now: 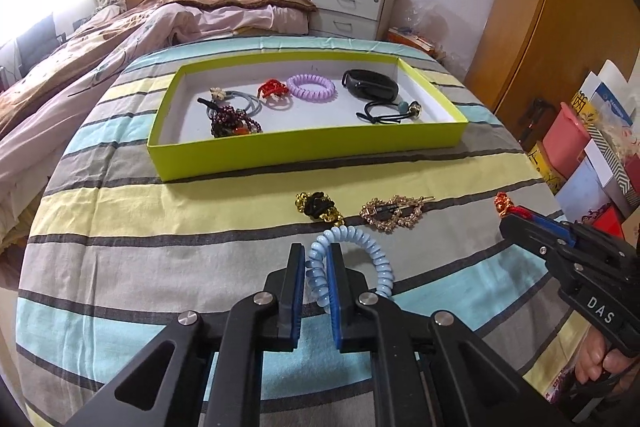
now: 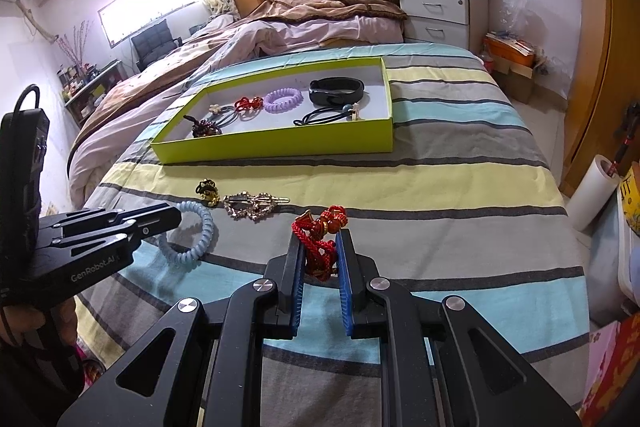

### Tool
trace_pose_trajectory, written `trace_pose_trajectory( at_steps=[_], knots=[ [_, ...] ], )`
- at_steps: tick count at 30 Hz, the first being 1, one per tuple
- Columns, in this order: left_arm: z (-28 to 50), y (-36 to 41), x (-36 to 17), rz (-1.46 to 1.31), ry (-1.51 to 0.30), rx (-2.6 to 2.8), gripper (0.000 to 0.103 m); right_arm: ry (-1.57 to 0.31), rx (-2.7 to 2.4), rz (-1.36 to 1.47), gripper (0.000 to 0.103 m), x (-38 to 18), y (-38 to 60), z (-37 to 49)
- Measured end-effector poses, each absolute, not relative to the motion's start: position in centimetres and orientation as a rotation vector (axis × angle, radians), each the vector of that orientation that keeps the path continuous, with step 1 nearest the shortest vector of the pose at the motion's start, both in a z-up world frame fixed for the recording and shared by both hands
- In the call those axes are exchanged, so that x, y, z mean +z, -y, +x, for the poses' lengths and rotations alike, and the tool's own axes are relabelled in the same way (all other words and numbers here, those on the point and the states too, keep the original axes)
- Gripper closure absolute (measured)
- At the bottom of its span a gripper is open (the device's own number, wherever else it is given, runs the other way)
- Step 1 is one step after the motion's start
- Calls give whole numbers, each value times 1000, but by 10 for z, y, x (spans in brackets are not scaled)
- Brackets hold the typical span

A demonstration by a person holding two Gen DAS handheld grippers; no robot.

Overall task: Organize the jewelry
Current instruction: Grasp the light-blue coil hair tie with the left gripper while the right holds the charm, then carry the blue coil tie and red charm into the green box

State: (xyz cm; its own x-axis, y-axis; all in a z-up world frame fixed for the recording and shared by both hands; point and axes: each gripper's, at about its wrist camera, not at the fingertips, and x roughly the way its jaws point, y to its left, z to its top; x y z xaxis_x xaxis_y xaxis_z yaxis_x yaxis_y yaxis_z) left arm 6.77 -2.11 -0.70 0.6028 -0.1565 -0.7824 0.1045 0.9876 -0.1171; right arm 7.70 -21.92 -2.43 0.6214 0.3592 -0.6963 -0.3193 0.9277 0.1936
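Left wrist: left gripper (image 1: 316, 259) clamps blue coil tie (image 1: 360, 259) (bedspread); right gripper (image 2: 320, 251) pinches red knot (image 2: 320, 239).

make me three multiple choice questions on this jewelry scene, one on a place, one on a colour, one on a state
1. Where does the gold hair clip lie?
A. inside the green tray
B. on the striped bedspread in front of the tray
C. on the white nightstand

2. What colour is the coil hair tie lying inside the green tray?
A. purple
B. orange
C. white

3. What is the left gripper doing?
A. standing wide open over the tray
B. shut on the light blue coil hair tie
C. shut on the black band

Answers:
1. B: the clip rests on the striped bedspread, nearer the cameras than the tray.
2. A: the coil hair tie in the tray is purple.
3. B: its pads clamp the light blue coil hair tie.
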Motion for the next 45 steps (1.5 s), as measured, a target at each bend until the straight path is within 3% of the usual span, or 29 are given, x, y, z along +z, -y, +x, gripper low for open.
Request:
trace_pose_trajectory(
  at_steps=[14,20,21,24,29,32,34,45],
  knots=[
    [62,9,14,-85,-864,-160,93,-777,390,39,87,-9,214,75],
    [74,6,-7,-114,-943,-172,92,-779,395,35,87,-10,210,75],
    [76,7,-9,-106,-949,-169,87,-780,394,35,87,-10,211,75],
    [81,12,-17,-73,-972,-155,60,-785,391,32,87,-11,212,76],
    [84,21,-22,9,-964,-130,60,-788,393,28,87,-12,211,78],
    [86,25,-23,53,-960,-111,69,-787,396,31,87,-12,210,77],
    [87,24,-21,48,-961,-120,91,-789,395,29,87,-13,208,77],
    [81,14,-9,7,-928,-152,94,-787,383,23,87,-11,207,81]
  ],
)
